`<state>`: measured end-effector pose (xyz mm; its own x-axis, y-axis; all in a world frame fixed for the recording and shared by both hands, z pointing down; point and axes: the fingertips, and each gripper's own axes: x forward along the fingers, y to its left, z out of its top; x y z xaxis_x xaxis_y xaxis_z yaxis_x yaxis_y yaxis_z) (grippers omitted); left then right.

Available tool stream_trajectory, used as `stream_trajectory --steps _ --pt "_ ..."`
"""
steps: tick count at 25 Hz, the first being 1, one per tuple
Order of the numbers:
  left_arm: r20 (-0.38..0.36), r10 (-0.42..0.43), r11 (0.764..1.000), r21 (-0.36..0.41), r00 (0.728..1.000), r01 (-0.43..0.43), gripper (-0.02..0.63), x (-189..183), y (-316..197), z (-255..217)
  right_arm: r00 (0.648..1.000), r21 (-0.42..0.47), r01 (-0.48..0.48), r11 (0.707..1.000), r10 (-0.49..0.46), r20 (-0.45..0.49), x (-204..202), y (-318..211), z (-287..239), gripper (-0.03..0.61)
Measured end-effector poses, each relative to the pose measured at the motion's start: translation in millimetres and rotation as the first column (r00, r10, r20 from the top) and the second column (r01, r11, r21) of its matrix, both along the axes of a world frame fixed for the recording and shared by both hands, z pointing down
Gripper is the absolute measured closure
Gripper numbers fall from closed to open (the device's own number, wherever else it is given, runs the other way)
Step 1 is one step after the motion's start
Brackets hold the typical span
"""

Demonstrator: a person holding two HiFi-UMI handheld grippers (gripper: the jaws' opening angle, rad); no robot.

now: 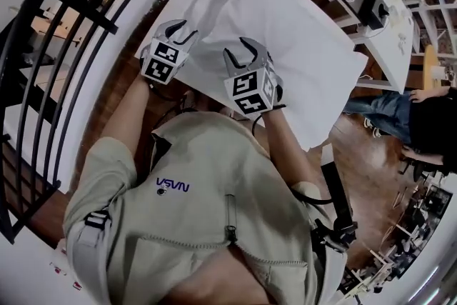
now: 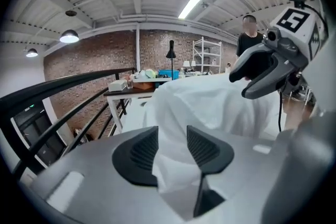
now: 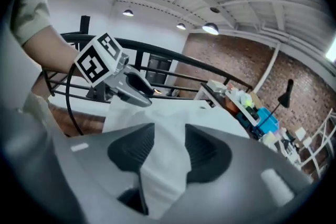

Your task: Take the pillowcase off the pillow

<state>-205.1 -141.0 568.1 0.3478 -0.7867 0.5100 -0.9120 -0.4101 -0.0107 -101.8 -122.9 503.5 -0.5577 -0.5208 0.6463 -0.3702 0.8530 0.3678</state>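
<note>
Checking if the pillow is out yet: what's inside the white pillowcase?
Only the white pillowcase shows, its near edge between the open jaws of the left gripper and right gripper. The fabric covers its inside; I cannot tell whether a pillow is there.

Two grey grippers: left gripper (image 1: pixel 180 31), right gripper (image 1: pixel 241 53). One white fabric pillowcase (image 1: pixel 213 14), one flat white counter (image 1: pixel 310 36), one seated person (image 1: pixel 428 118).
</note>
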Motion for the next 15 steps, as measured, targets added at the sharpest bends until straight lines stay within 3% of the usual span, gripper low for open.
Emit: stream_trajectory --steps 3,6,10,13,15 --pt "-0.024 0.074 0.994 -0.075 0.997 -0.076 0.399 12 5 31 0.998 -0.001 0.02 1.0 -0.02 -0.058 -26 -1 20 0.382" --pt "-0.078 0.115 0.989 -0.089 0.99 -0.122 0.388 24 5 45 0.991 -0.005 0.021 1.0 -0.021 -0.133 -33 -4 42 0.378" --pt "-0.136 0.166 0.979 -0.1 0.977 -0.18 0.471 38 10 47 0.979 -0.014 0.005 1.0 -0.008 -0.202 -29 -5 65 0.385" --pt "-0.111 0.252 0.955 -0.132 0.961 -0.265 0.607 54 22 50 0.977 -0.011 -0.009 1.0 0.007 -0.211 -27 -3 69 0.443" --pt "-0.073 0.274 0.951 -0.129 0.959 -0.281 0.607 60 23 53 0.979 0.001 -0.025 1.0 0.025 -0.203 -25 -1 65 0.499"
